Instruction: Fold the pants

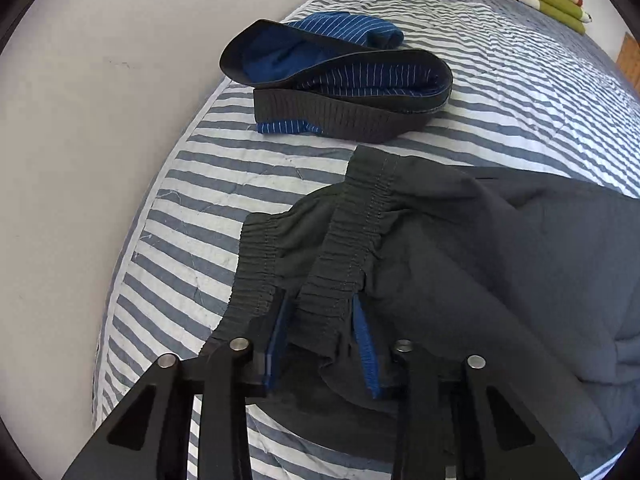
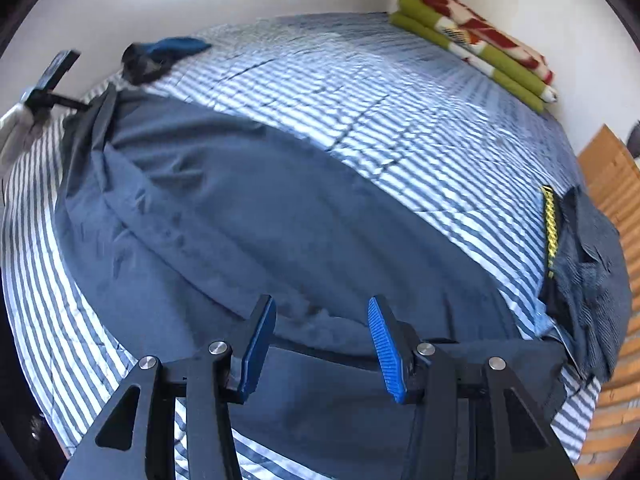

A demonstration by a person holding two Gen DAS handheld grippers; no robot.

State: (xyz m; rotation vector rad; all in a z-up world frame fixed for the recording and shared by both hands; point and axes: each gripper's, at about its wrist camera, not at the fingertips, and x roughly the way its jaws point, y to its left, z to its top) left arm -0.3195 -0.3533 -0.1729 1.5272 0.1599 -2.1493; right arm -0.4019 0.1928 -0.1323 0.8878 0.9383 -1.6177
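Dark grey pants [image 1: 500, 248] lie spread along a striped bed. In the left wrist view their elastic waistband [image 1: 352, 232] is bunched and runs up between the blue pads of my left gripper [image 1: 320, 320], which is shut on it at the bed's left end. In the right wrist view the same pants [image 2: 240, 208] stretch from near the camera to the far left, where the left gripper [image 2: 82, 105] holds the raised waistband. My right gripper [image 2: 322, 320] hovers open just over the leg end of the pants, with nothing between its pads.
Blue striped shorts [image 1: 336, 80] with a black waistband lie beyond the pants. A folded green and red blanket [image 2: 480, 44] sits against the far wall. Another dark garment with a yellow strip [image 2: 584, 264] hangs over the bed's right edge, above wooden flooring [image 2: 612, 184].
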